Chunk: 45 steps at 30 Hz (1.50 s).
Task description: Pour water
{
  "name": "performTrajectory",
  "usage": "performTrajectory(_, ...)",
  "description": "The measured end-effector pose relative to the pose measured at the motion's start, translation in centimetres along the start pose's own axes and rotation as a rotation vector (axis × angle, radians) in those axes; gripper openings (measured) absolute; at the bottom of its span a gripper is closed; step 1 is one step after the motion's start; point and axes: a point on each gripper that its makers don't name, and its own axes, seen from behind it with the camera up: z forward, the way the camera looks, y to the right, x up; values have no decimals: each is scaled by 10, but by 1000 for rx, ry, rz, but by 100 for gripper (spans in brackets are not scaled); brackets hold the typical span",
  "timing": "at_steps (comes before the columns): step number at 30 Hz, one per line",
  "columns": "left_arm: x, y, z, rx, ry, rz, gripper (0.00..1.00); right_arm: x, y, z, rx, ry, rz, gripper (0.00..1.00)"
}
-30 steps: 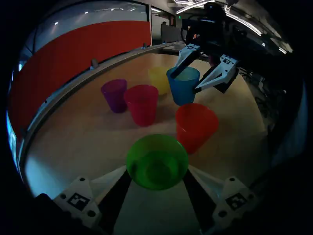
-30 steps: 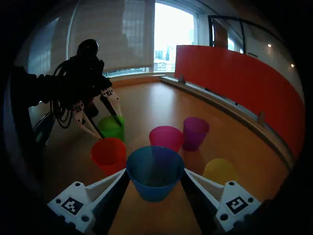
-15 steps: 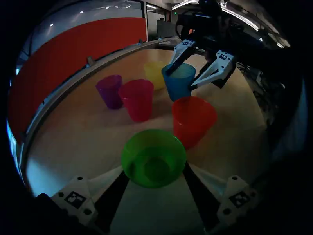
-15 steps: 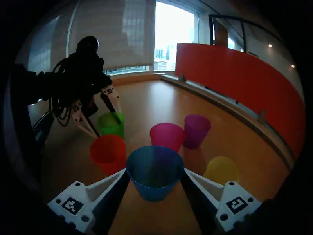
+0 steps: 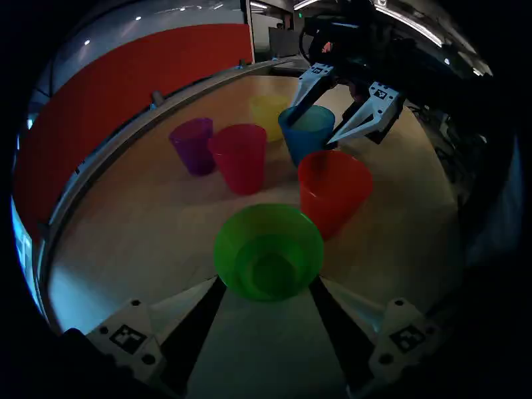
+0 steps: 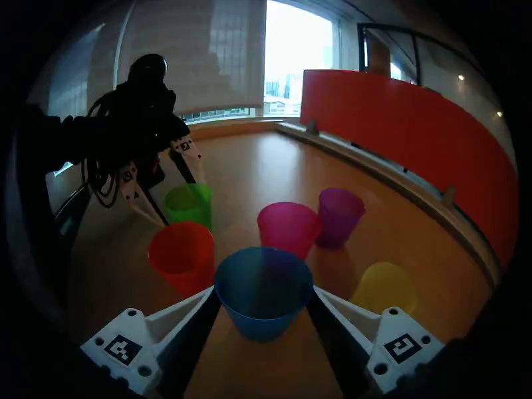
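Observation:
My left gripper [image 5: 268, 282] is shut on a green plastic cup [image 5: 269, 251], upright, its rim facing me. The right gripper view shows that green cup [image 6: 189, 205] farther off in the left gripper [image 6: 183, 203], under a dark-sleeved arm. My right gripper [image 6: 263, 296] is shut on a blue cup [image 6: 263, 291], also upright. In the left gripper view the blue cup [image 5: 307, 132] sits between the right gripper's [image 5: 311, 132] white fingers, just behind an orange-red cup [image 5: 332, 189]. Whether either held cup has water in it I cannot tell.
On the wooden table [image 5: 133, 226] stand the orange-red cup [image 6: 181, 256], a pink cup [image 5: 239, 156], a purple cup [image 5: 193, 145] and a yellow cup [image 5: 269, 113]. A red partition [image 5: 126, 80] runs along the table's far edge. Bright windows [image 6: 296, 60] lie beyond.
Both grippers keep their cups. In the left gripper view the blue cup has drawn in close behind the orange-red cup. In the right gripper view the green cup has shifted slightly farther off.

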Motion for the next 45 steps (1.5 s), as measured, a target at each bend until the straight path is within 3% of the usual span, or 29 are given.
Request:
performTrajectory(12,-3,-7,-15,38,0,3,92,-11,0,3,0,-31,2,91)
performTrajectory(30,-7,-2,-26,60,2,11,92,-19,0,0,-5,-45,5,93)
performTrajectory(33,-8,-1,-27,61,1,13,92,-23,0,-1,-8,-59,1,98)
performTrajectory(45,-15,-3,-37,88,2,4,92,-29,-2,-17,-43,-64,9,99)
